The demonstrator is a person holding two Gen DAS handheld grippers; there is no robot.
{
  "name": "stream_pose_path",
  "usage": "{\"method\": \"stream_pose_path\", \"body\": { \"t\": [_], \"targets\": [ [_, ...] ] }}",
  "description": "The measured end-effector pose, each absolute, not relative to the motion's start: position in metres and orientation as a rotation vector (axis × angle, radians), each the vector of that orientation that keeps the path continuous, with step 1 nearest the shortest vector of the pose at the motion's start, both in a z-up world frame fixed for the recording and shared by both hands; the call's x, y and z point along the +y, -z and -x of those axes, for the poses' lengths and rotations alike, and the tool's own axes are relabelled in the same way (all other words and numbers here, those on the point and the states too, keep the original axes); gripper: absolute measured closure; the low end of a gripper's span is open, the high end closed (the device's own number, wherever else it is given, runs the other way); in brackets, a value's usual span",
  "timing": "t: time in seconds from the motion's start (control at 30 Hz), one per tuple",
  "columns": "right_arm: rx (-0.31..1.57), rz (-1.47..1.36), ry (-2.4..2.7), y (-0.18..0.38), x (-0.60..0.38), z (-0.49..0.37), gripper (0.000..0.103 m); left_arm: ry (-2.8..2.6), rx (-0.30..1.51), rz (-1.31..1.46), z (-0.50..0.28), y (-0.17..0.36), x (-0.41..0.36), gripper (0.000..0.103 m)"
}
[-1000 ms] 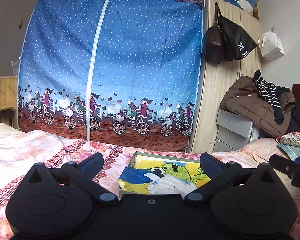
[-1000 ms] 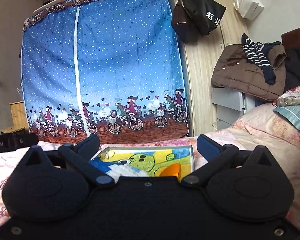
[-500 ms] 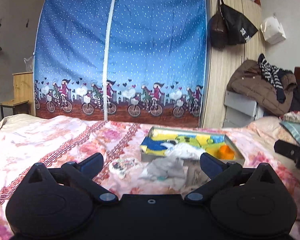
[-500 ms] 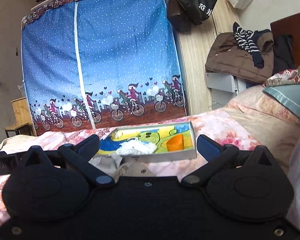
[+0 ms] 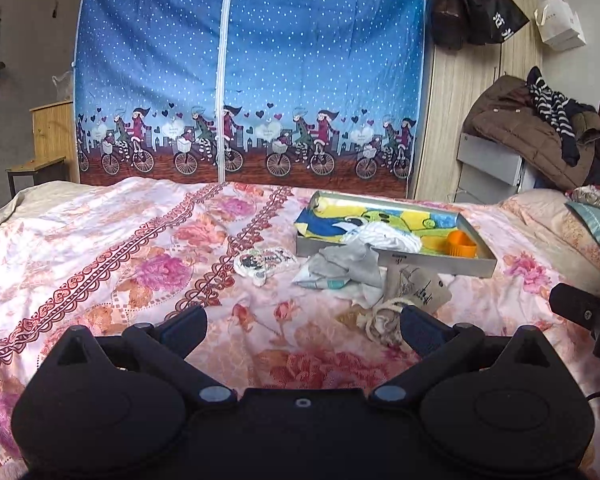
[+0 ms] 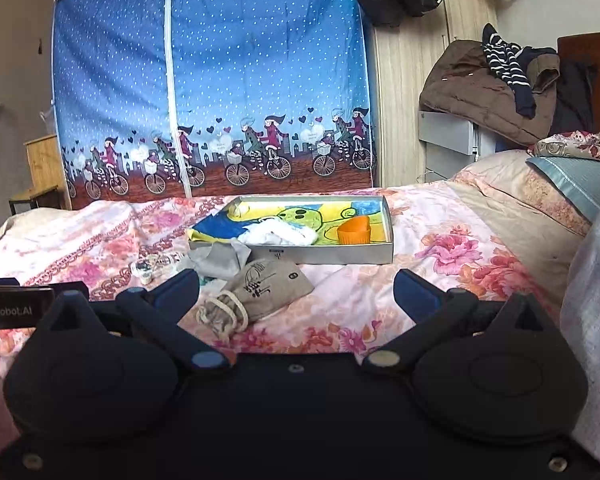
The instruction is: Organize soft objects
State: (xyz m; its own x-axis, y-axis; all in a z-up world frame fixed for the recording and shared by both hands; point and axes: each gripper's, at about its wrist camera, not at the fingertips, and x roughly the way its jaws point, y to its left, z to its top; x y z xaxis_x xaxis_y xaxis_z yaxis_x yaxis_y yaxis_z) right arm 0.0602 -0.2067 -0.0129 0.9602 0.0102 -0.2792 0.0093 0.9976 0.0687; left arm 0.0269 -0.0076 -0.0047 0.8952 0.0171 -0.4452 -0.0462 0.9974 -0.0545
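Right view shows drawstring pouch (image 6: 260, 288) whole, left view half hidden

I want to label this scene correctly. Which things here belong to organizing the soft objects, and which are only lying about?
For the job:
- tray
- white cloth in the tray
- grey cloth
- drawstring bag
- small patterned cloth

Just lying about:
- brown coat
- striped top
- hanging bags
- pillows
- orange cup, not soft
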Motion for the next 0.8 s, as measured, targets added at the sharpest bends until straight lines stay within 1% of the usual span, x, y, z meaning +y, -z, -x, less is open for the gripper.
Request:
{"method": "stream_pose_path", "body": {
  "t": [0.23, 0.8],
  "targets": [
    [0.301, -0.077, 0.012, 0.020, -0.210, -0.068, 0.000, -0.054, 0.506, 0.083, -0.035, 0.009, -0.006, 0.001],
    [0.334, -0.056, -0.014, 0.026, -0.207, -0.064, 0.000, -0.062, 0.536, 0.058, -0.041, 0.014, -0.010, 0.001]
  ]
}}
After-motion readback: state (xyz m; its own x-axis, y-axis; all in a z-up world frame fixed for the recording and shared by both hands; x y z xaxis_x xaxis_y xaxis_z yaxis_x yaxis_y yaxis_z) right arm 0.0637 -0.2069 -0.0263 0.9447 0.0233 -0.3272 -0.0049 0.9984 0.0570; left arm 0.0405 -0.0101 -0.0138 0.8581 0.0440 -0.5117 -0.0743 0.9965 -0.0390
